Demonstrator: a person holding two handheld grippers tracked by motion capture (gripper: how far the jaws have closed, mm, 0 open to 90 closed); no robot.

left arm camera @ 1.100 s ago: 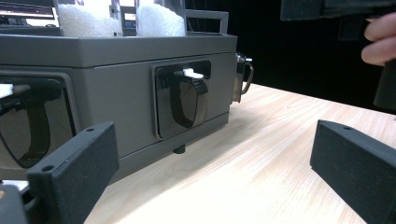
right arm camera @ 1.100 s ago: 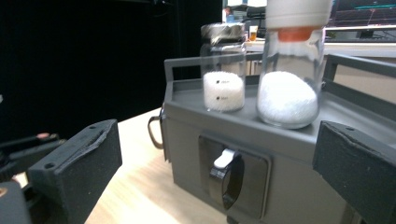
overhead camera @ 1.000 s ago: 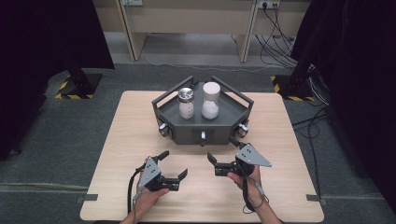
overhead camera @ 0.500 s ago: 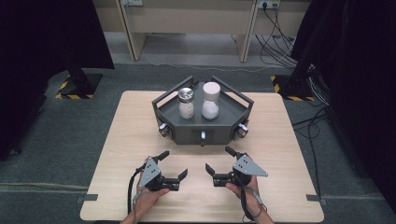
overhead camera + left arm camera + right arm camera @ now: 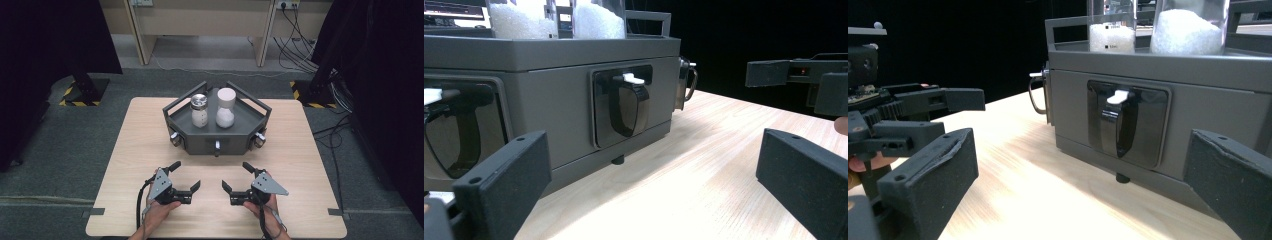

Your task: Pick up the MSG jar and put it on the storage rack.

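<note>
A dark grey six-sided tray (image 5: pixel 235 141) stands at the back middle of the wooden table (image 5: pixel 310 150). It holds a metal-lidded jar (image 5: pixel 199 111) and a white-lidded jar (image 5: pixel 226 108), both part full of white granules. My left gripper (image 5: pixel 186 174) and right gripper (image 5: pixel 235 174) rest near the front edge, both open and empty, jaws angled toward each other. In the left gripper view my jaws (image 5: pixel 651 165) frame a black latch (image 5: pixel 626 102) on the tray's wall. The right gripper view's jaws (image 5: pixel 1080 165) face another such latch (image 5: pixel 1118 122), with the left gripper (image 5: pixel 923 105) off to the side.
Metal ring clasps (image 5: pixel 258 140) sit at the tray's front corners. Behind the table stand desk legs (image 5: pixel 263 40) and loose cables (image 5: pixel 300 45) on the grey floor. Black curtains (image 5: pixel 50 50) hang at both sides. Bare tabletop lies left and right of the tray.
My right gripper has drawn back toward the table's front edge and sits level with the left one. The left gripper and the tray have not moved.
</note>
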